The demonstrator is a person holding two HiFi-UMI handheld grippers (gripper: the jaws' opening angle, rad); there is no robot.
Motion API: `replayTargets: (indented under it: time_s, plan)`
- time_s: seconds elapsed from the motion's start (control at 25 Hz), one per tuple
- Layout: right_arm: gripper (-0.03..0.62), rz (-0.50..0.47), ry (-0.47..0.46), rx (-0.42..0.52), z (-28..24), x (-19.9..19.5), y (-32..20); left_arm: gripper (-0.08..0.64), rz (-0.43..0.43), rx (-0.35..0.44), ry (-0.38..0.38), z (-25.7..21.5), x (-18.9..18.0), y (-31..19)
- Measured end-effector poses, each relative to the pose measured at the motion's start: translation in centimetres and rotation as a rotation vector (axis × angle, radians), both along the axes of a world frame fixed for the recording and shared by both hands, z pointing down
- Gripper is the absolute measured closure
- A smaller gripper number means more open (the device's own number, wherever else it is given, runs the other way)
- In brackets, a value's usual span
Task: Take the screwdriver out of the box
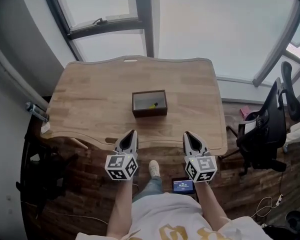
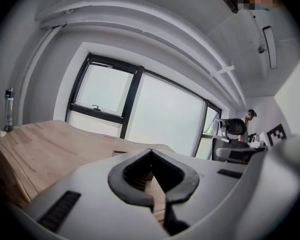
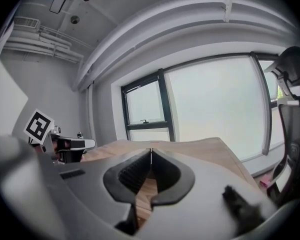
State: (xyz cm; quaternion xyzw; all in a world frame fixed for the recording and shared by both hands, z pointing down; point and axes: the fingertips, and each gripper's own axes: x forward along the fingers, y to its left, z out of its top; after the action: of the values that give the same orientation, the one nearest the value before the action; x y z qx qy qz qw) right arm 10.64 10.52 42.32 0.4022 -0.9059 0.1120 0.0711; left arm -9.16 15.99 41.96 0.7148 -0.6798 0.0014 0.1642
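The box (screwdriver inside) sat at the middle of the table, bare wood around it. At the near edge the left claw and right claw hung closed, holding nothing; an office chair stood off the right edge.

Pale, even daylight comes through tall dark-framed windows behind a light wooden table, with a grey wall at its left, a black office chair at its right and a dark brownish floor beneath.
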Motion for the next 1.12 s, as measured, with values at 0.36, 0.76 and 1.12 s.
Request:
replayTargets:
  time_s: [0.36,0.76,1.12]
  plan:
    - [0.56,0.027,0.021,-0.025,0.5,-4.0,-8.4,0.546,0.058,-0.045,-0.102,0.7,-3.4,-8.4]
    - [0.56,0.045,0.076,-0.05,2.2,-8.3,-14.0,0.546,0.101,-0.056,-0.113,1.7,-7.5,-15.5]
    - [0.56,0.088,0.094,-0.026,2.0,-9.2,-16.0,0.546,0.139,-0.028,-0.114,2.0,-8.7,-18.8]
